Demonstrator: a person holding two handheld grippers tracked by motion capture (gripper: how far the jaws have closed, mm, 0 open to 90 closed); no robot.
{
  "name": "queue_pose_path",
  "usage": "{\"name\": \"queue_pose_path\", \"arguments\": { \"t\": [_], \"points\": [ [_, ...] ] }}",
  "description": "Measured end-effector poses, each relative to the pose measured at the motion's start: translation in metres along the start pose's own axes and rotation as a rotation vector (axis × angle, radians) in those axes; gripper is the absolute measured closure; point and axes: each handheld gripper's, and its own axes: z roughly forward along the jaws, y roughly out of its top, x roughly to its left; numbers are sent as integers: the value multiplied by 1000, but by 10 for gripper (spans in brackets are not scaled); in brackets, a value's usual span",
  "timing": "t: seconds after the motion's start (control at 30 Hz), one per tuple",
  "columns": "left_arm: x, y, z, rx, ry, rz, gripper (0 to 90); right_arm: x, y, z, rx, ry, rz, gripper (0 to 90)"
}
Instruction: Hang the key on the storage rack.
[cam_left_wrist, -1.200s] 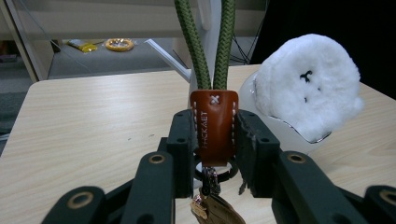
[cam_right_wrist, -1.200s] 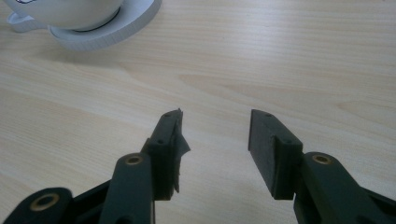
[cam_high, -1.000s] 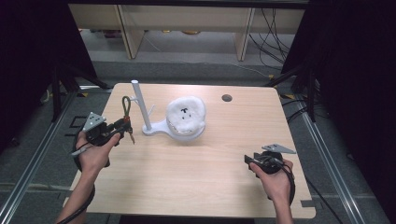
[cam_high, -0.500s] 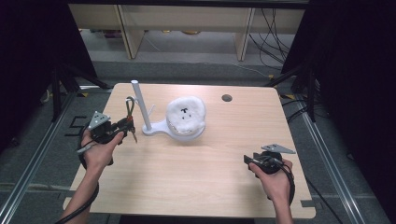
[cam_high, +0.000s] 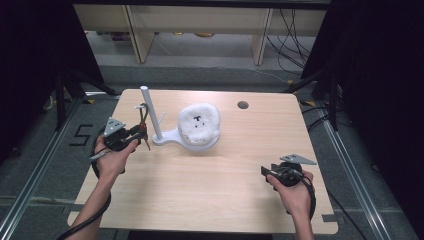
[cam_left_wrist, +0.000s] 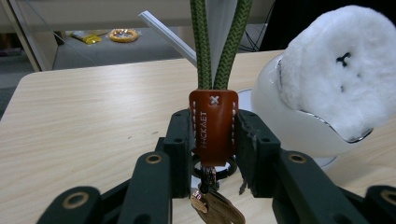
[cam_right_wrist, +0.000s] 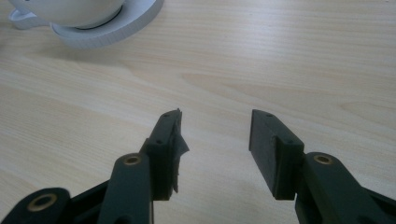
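Left gripper (cam_left_wrist: 214, 140) clamps leather key fob (cam_left_wrist: 213, 126); key blurred, maybe brass.

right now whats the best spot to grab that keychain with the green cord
The brown leather tab, squeezed across its flat faces from below the loop, as the left gripper does now. It is the stiffest, flattest part; the green cord above is round and limp, and the keys under it dangle loose.

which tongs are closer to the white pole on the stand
Left. The left tongs hold a keychain right beside the white pole; the right tongs sit open far across the table near its front right.
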Motion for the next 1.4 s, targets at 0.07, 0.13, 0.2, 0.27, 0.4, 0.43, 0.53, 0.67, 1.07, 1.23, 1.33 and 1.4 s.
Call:
{"name": "queue_pose_path", "arguments": {
  "t": [0.07,0.13,0.2,0.27,0.4,0.43,0.53,0.67,1.07,1.23,1.33,1.4],
  "points": [
    [0,0,2,3,6,8,670,1,0,-1,6,-8,2,547],
    [0,-1,5,-5,15,18,668,0,0,0,-6,0,2,546],
    [-1,-3,6,-15,16,20,665,0,0,1,-5,-16,-3,546],
    [-1,-4,7,-17,19,31,662,-1,0,-1,1,-3,0,545],
    [-1,-5,8,-5,30,40,641,-1,0,-2,5,-5,1,544],
    [-1,-6,7,-5,31,43,630,-1,0,-3,7,-7,-1,544],
    [0,-8,5,-8,34,47,605,-5,0,-2,-11,2,-31,544],
    [0,-11,-5,-22,37,68,564,-5,0,-1,-10,-11,-26,543],
    [0,-43,-40,-3,80,132,423,-11,-5,3,-15,-21,-19,529],
    [0,-69,-51,-5,79,129,416,-13,-7,5,-12,-26,-11,519],
    [2,-89,-57,-7,72,113,416,-16,-8,5,1,-27,-14,516],
    [3,-99,-59,-2,63,106,417,-16,-9,7,-15,-29,-7,514]
  ]
}}
